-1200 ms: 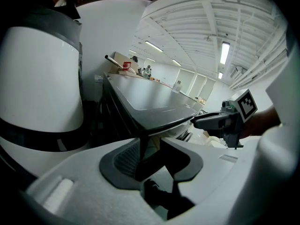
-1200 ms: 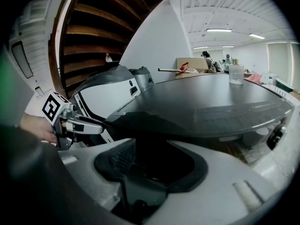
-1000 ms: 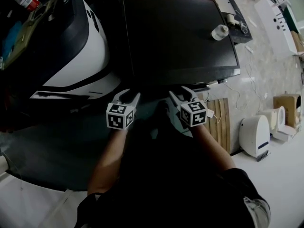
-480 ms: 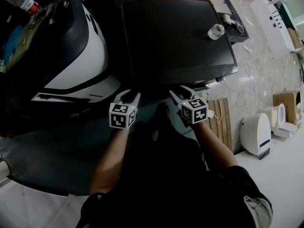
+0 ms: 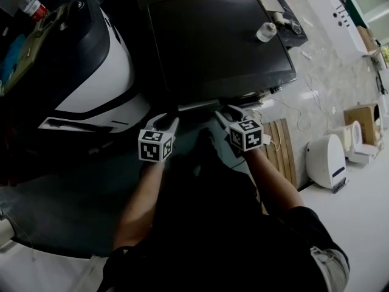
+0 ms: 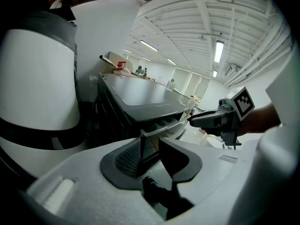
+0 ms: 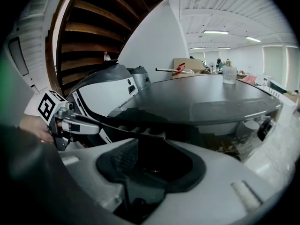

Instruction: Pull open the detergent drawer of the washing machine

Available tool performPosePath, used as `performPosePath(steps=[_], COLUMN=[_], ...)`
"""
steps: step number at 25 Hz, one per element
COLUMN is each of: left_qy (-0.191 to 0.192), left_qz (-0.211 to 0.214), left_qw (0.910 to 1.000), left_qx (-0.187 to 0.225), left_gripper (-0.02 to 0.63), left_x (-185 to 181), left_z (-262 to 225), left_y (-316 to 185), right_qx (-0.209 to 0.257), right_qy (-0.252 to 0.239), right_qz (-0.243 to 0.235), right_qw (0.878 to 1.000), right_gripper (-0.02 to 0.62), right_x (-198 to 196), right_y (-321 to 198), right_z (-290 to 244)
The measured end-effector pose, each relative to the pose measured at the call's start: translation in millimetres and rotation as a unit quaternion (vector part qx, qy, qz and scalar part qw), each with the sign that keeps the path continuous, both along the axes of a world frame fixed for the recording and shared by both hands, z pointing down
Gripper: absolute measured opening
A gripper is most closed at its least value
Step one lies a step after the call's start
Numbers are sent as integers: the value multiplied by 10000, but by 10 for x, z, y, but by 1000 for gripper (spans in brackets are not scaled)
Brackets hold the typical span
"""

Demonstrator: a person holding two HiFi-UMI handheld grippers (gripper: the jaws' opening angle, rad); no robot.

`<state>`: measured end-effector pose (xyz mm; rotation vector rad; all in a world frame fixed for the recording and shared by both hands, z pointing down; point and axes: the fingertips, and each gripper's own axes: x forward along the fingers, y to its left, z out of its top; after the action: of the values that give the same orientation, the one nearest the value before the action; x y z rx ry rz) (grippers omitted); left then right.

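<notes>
Beside washing machine (image 5: 219,41), white rounded appliance (image 5: 103,72), jar (image 5: 265,31) on top, bottle (image 5: 29,3) left

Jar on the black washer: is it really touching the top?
Touching. The right gripper view shows the jar standing with its base on top of the washer.

Dim, shadowy head view; bright ceiling strip lights (image 6: 219,50), heavy fisheye distortion.
</notes>
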<state>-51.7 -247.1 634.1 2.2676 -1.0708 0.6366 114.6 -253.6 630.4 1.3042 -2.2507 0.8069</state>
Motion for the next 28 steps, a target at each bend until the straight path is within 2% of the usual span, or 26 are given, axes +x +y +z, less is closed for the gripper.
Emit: performPosePath(steps=[6,11,14,18,24,28], left_qy=[57,240,113,-170,-274,-508], left_qz=[311,320,444,798,646,610], left_qw=[9995,9989,9989,9967,9975,9968], left_qx=[-98,-234,-95,1,61,14], left_gripper=[117,127,146,155,152,135], left_x=[8,12,13,97,129,141], left_z=[-3,-36,-56,-2,-11,9], left_y=[273,453,439,421,415,483], right_qx=[-8,-59,-22,-34,72,-46], right_qy=[104,150,405,343,407,455], right_qz=[237,330,84,-124,-476,-796], right_qw=[9997,9993,9991,9993,9980,9958], right_gripper=[166,167,169,179,176,164], right_x=[29,31,35,8,35,62], right_y=[270,450,424,395,417,527], right_z=[32,33,59,51,48,81])
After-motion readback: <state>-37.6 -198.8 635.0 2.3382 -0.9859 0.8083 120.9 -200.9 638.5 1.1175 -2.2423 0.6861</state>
